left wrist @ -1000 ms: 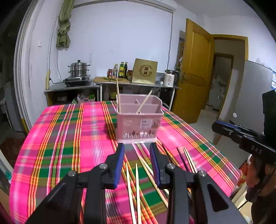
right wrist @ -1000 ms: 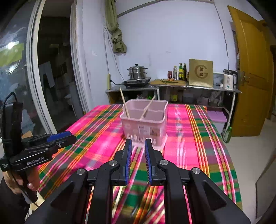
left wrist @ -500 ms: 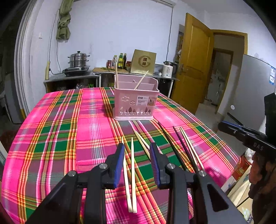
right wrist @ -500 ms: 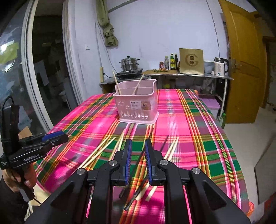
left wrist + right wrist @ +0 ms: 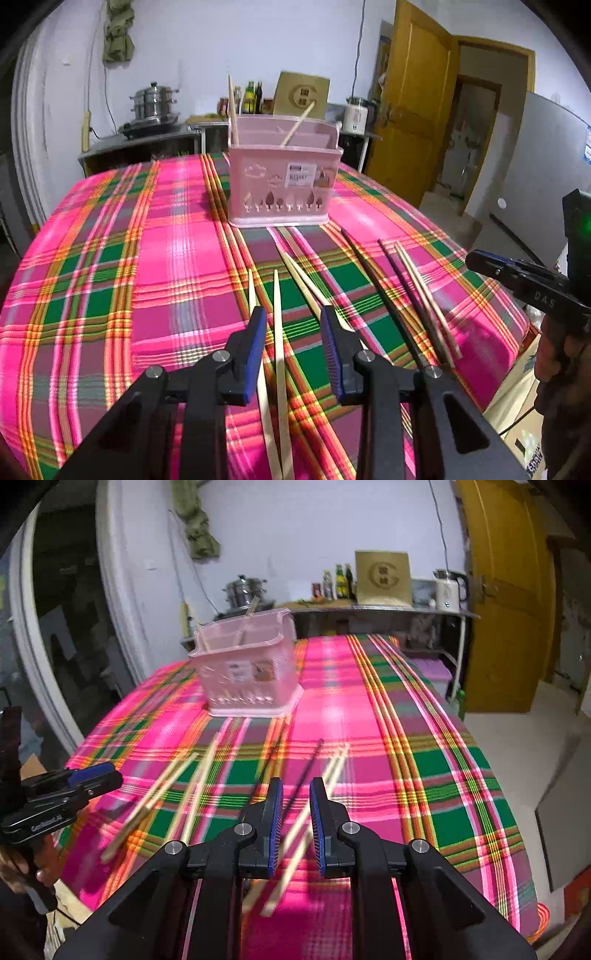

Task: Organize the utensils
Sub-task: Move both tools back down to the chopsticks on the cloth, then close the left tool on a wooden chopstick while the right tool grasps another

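- My left gripper [image 5: 293,334] hangs above the near part of the table with its jaws spread wide and nothing pinched between them; the blue pads [image 5: 255,347] face each other across open air.
- Seen through that gap, a pair of pale chopsticks [image 5: 277,332] lies flat on the plaid tablecloth [image 5: 110,277], long axes running away from me toward the basket, nearly parallel to the fingers.
- Just to the right, another pale pair [image 5: 299,273] slants away to the upper left, tips toward the basket's base.
- Further right lie the dark chopsticks [image 5: 384,295] and, beside them, a pale pair [image 5: 424,291], all angled the same way (slanting up-left in my left view).
- My right gripper [image 5: 296,821] is held low over the cloth, its jaws parted by a narrower gap and gripping nothing; the view is motion-blurred.
- Below its gap I see pale chopsticks [image 5: 306,830] and a dark chopstick [image 5: 304,771] crossing under it, long axes leaning up and to the right.
- The pink utensil basket [image 5: 282,177] stands upright at the middle of the table, well beyond both grippers; two chopsticks [image 5: 232,110] stand in it, one almost vertical at its left end, one leaning right.
- Behind the table sit a steamer pot [image 5: 155,101] on a counter, bottles [image 5: 253,98], a kettle [image 5: 356,114] and a yellow door [image 5: 410,107].
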Demonstrator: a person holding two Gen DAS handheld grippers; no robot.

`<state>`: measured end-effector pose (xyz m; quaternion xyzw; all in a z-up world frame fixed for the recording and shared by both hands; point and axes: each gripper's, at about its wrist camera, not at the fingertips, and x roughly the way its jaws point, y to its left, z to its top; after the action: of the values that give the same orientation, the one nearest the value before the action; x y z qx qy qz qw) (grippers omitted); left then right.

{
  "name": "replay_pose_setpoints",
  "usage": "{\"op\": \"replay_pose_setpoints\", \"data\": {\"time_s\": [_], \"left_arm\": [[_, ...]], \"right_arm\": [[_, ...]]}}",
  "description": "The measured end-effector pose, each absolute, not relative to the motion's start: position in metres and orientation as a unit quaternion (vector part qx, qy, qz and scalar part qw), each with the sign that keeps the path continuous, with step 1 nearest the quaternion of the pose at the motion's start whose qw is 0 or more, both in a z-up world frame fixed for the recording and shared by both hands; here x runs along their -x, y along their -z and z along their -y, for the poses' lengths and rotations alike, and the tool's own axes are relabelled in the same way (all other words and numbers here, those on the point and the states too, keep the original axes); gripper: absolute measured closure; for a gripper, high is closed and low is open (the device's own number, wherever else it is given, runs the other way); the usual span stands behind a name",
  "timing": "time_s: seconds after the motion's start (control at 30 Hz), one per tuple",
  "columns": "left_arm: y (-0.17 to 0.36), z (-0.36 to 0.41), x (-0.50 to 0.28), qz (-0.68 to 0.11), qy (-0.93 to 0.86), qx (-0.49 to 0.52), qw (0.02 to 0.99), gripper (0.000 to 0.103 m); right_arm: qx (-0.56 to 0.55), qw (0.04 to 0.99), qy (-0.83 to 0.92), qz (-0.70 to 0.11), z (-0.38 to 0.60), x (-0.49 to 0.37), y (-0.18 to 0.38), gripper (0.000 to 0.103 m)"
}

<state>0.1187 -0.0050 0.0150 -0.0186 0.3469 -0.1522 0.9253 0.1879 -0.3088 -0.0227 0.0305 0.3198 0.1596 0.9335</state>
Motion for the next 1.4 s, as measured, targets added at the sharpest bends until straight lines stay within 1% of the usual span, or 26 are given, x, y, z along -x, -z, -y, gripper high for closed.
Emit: {"op": "replay_pose_setpoints", "data": {"time_s": [0.13,0.27,0.5,0.73,1.13,1.33,1.4], "left_arm": [[-0.003,0.012,-0.139,-0.374,0.154,0.007,0.915,0.072],[0.009,0.016,-0.16,-0.4,0.153,0.002,0.904,0.076],[0.021,0.022,-0.179,-0.425,0.153,-0.01,0.892,0.078],[0.024,0.025,-0.186,-0.432,0.154,-0.016,0.889,0.079],[0.022,0.033,-0.198,-0.441,0.146,-0.045,0.884,0.085],[0.022,0.039,-0.205,-0.449,0.147,-0.062,0.879,0.086],[0.022,0.039,-0.207,-0.45,0.145,-0.059,0.879,0.088]], "right_arm": [[-0.033,0.927,-0.146,-0.344,0.314,-0.209,0.036,0.088],[-0.035,0.919,-0.133,-0.368,0.318,-0.231,0.049,0.088],[-0.029,0.911,-0.127,-0.392,0.315,-0.254,0.059,0.088],[-0.019,0.902,-0.124,-0.413,0.308,-0.27,0.067,0.088],[0.012,0.897,-0.109,-0.429,0.299,-0.288,0.069,0.088],[0.014,0.892,-0.107,-0.44,0.297,-0.299,0.067,0.088],[0.013,0.891,-0.108,-0.441,0.297,-0.302,0.067,0.088]]}}
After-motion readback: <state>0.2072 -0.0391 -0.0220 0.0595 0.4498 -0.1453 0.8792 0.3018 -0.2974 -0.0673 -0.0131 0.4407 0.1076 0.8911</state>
